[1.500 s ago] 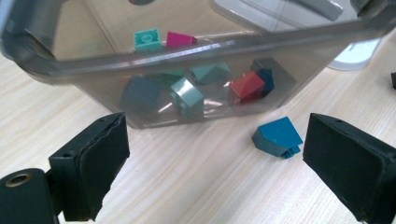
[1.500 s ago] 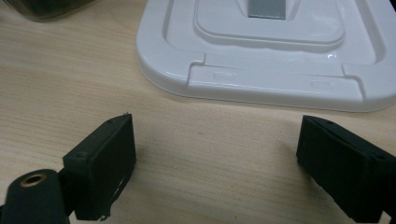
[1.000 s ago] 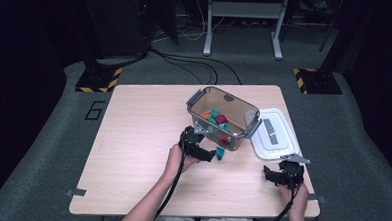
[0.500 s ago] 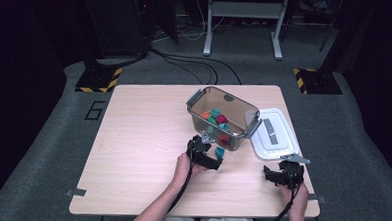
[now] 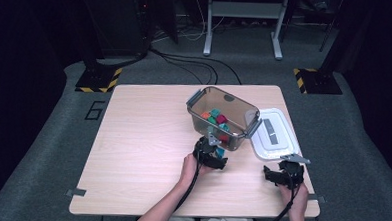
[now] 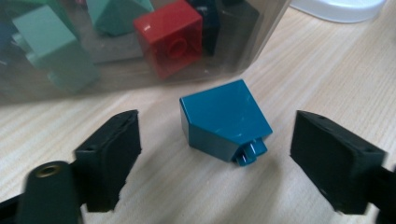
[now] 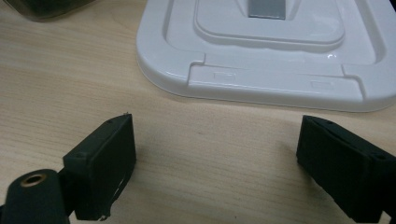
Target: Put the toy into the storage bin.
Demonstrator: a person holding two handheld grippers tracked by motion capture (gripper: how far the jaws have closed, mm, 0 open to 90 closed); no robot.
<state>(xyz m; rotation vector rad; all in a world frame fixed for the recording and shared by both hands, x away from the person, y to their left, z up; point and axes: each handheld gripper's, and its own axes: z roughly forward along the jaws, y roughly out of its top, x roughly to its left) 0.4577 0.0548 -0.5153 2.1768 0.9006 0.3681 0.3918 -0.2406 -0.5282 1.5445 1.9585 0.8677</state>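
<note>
I see the teal block (image 6: 224, 119) lying on the bare wood in the middle of the left gripper view, tilted, with a small stud poking out at its lower right. It sits between my left gripper (image 6: 215, 158)'s two black jaws, which stand wide apart, one at the lower left of the frame and one at the lower right, neither touching the block. In the high view the same block (image 5: 220, 152) shows as a small teal speck just below the box, right at the tip of the left gripper (image 5: 213, 154) near the centre of the frame.

Just above the block in the left gripper view runs the clear wall of the plastic box (image 6: 116, 74), and through it I can make out a red block (image 6: 170, 39) and a pale green block (image 6: 53, 51) inside, along with other pieces too blurred to name. In the high view the box (image 5: 199, 115) stands open, right of centre on the table (image 5: 137, 138).

The white lid (image 7: 261, 51) lies flat across the top of the right gripper view, apart from the box, and in the high view it rests just right of the box (image 5: 275, 134). My right gripper (image 7: 215, 163) rests low over bare wood below the lid, jaws spread wide and holding nothing; in the high view it sits at the lower right (image 5: 281, 174).
</note>
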